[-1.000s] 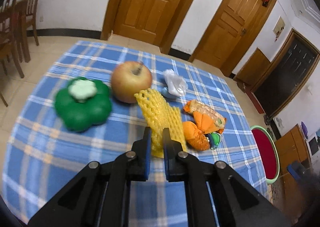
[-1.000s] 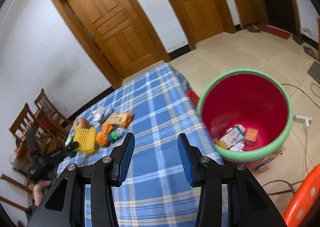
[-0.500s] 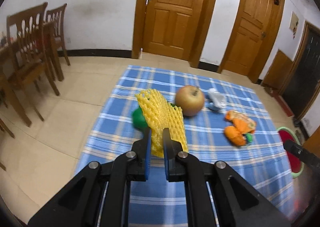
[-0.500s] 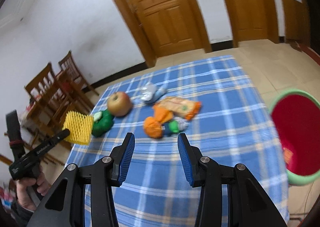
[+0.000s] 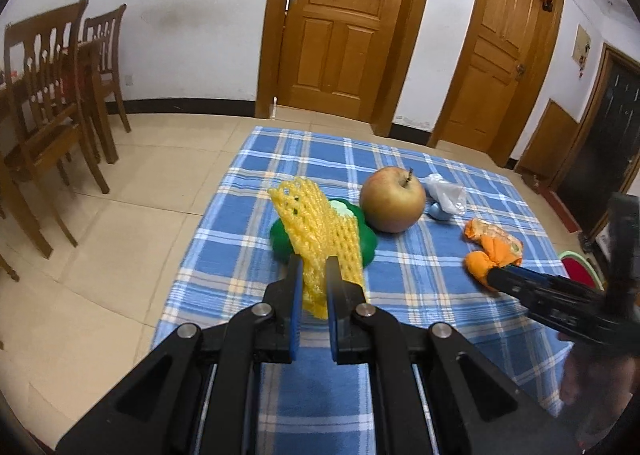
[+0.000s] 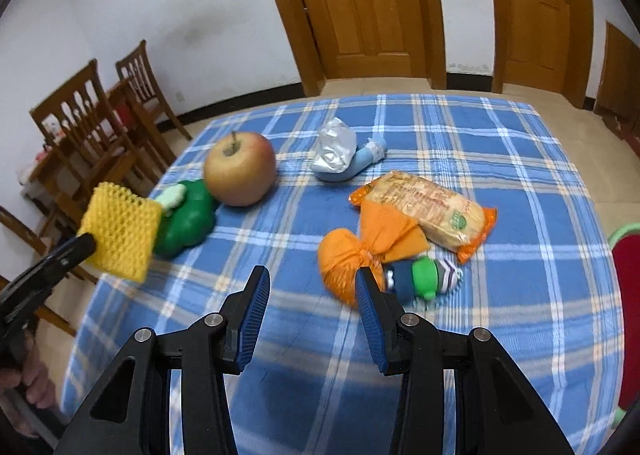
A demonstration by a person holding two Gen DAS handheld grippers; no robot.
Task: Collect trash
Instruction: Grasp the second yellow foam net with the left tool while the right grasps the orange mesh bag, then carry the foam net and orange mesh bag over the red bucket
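Swinging away from the red bin, the right gripper (image 6: 310, 287) had come round over the blue checked tablecloth (image 6: 460, 127) within the last second, its jaws standing wide apart and holding nothing, hovering just above the orange bundle (image 6: 348, 251). Over on the other side, the left gripper (image 5: 311, 279) was clamped tight on the yellow foam net (image 5: 316, 235), lifted clear of the cloth near the table's left edge, in front of the green toy pepper (image 5: 362, 239). From the right wrist view that net (image 6: 120, 231) hung in the air beside the pepper (image 6: 188, 215), with the apple (image 6: 240, 167) just behind it. A crumpled white wrapper (image 6: 336, 149) lay on a pale blue tube further back, the orange snack packet (image 6: 428, 211) sat to the right, and a small green and navy toy (image 6: 420, 279) rested against the bundle. Only a sliver of the red bin (image 6: 628, 267) showed at the far right edge.
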